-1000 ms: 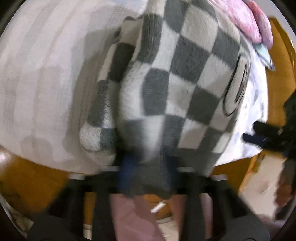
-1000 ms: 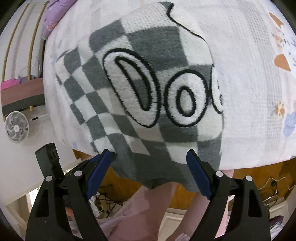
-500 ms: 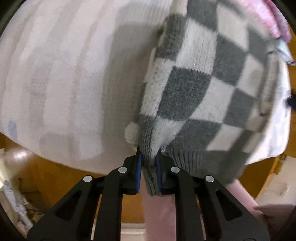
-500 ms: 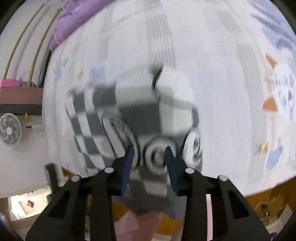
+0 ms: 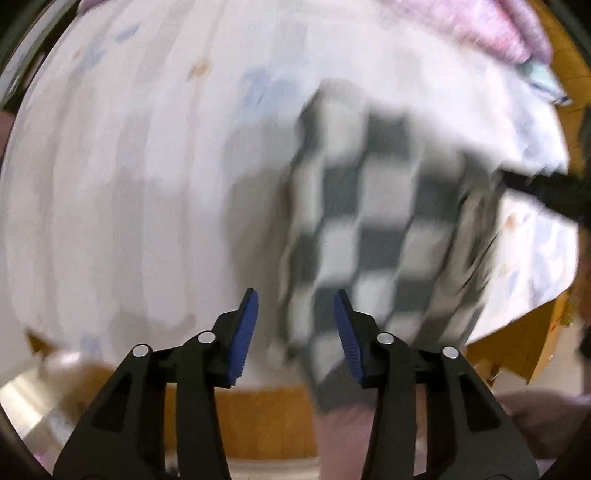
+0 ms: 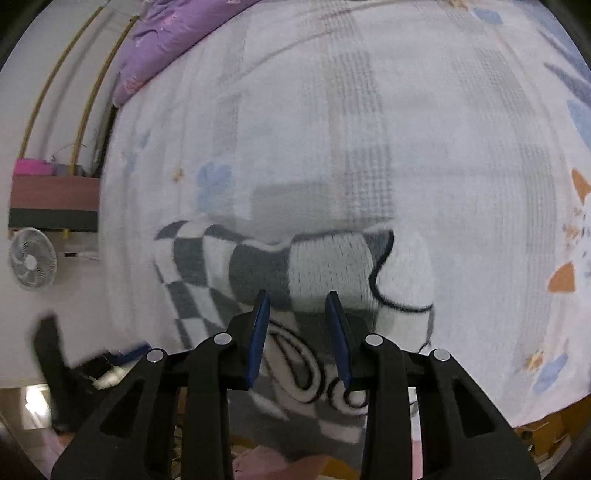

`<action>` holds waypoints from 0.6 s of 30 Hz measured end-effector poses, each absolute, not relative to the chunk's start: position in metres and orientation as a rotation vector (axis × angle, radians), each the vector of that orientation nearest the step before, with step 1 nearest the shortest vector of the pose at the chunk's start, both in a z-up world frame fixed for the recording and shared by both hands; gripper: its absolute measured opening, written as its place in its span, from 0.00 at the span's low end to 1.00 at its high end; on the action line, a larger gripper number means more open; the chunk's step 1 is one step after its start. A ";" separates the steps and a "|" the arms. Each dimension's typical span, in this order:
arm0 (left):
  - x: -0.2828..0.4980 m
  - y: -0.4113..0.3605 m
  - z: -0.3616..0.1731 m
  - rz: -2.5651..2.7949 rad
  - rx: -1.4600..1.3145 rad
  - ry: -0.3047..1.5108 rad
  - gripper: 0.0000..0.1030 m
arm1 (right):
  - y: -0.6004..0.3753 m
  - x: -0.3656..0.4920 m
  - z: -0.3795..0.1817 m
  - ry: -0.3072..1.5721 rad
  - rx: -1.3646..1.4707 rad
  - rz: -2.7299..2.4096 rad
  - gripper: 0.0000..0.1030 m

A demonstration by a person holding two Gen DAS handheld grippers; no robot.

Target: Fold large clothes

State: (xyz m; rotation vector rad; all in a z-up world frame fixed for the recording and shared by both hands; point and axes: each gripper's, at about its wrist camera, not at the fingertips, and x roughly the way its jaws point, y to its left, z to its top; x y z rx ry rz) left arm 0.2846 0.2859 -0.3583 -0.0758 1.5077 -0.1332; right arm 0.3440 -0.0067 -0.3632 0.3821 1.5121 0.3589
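Observation:
A grey-and-white checked knit sweater [image 5: 373, 236] with black looped lettering lies folded over on the white bedspread [image 5: 140, 192], its lower end hanging past the bed's near edge. My left gripper [image 5: 295, 321] is open just left of the sweater's near edge, holding nothing. In the right wrist view the sweater [image 6: 295, 273] shows a folded upper edge. My right gripper [image 6: 298, 321] is open above the sweater, holding nothing. The left view is motion-blurred.
A purple quilt [image 6: 173, 40] lies at the bed's far left and a pink one [image 5: 509, 33] at the other end. A white fan [image 6: 31, 258] stands on the floor. The wooden bed frame [image 5: 258, 421] runs below the bedspread.
Both grippers have let go of the sweater and opened. The sweater's lifted end now lies folded over on the bed, and both grippers have drawn back.

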 end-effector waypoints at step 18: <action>0.387 0.275 -0.456 -0.059 -0.171 1.450 0.31 | -0.028 0.382 -0.430 1.531 0.322 0.131 0.22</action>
